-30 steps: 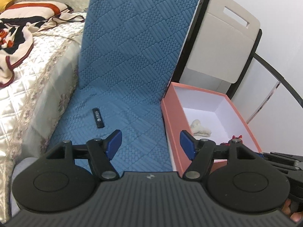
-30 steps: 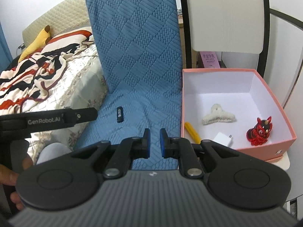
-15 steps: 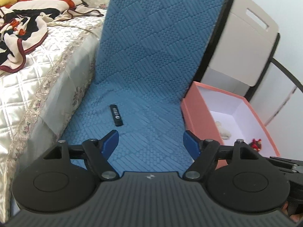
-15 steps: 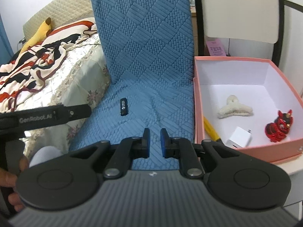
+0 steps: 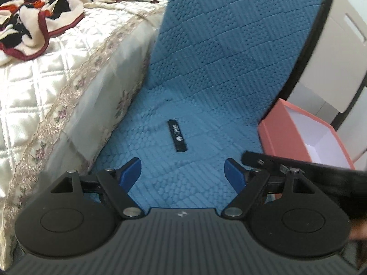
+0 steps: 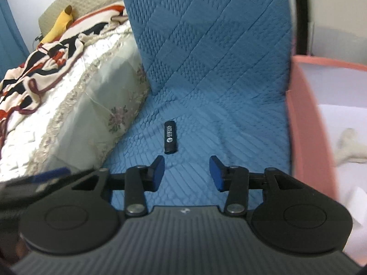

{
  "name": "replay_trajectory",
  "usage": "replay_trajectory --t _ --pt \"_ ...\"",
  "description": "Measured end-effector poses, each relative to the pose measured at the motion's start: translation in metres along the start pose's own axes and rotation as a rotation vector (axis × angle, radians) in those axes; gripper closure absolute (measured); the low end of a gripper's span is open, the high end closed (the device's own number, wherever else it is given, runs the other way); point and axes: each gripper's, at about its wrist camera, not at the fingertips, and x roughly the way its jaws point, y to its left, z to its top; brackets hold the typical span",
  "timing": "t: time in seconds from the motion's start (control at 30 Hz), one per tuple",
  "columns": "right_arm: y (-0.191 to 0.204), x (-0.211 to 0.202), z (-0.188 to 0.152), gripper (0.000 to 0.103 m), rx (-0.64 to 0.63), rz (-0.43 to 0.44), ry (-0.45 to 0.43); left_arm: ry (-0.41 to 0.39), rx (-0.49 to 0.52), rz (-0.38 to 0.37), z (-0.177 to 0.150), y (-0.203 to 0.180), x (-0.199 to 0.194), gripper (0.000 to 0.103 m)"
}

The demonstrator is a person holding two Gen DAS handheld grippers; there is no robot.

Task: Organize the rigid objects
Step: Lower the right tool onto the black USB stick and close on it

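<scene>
My left gripper [image 5: 182,171] jaws wide, still widening, nothing between. My right gripper [image 6: 187,171] part open, jaws just opening, empty. Black stick [image 6: 170,140] lies just beyond on blue cushion [image 6: 206,91]. Pink box [image 6: 307,126] right; bed [image 5: 45,91] left.

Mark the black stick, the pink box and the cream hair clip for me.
black stick [image 6: 170,137], right wrist view, middle of its printed top face
pink box [image 6: 307,123], right wrist view, outer side wall
cream hair clip [image 6: 349,147], right wrist view, its body

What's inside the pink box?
In the right wrist view, the pink box holds a fuzzy cream hair clip and something white near the picture's edge. The rest of its floor lies out of frame, so more may be hiding.
</scene>
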Motion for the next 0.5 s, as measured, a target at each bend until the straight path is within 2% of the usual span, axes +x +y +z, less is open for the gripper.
replay_trajectory --t 0.03,0.13,0.4,0.5 --pt "0.002 0.012 0.003 0.069 -0.004 0.007 0.015 0.001 -0.002 0.003 0.000 0.002 0.003 0.020" --pt "0.008 0.047 0.008 0.079 -0.017 0.018 0.057 -0.001 0.011 0.032 0.001 0.006 0.011 0.020" --pt "0.027 0.124 0.019 0.081 -0.090 0.033 0.127 0.018 -0.007 0.032 0.004 0.015 0.032 0.020" --pt "0.034 0.146 0.023 0.080 -0.126 0.004 0.120 0.026 -0.031 0.023 0.005 0.019 0.036 0.020"
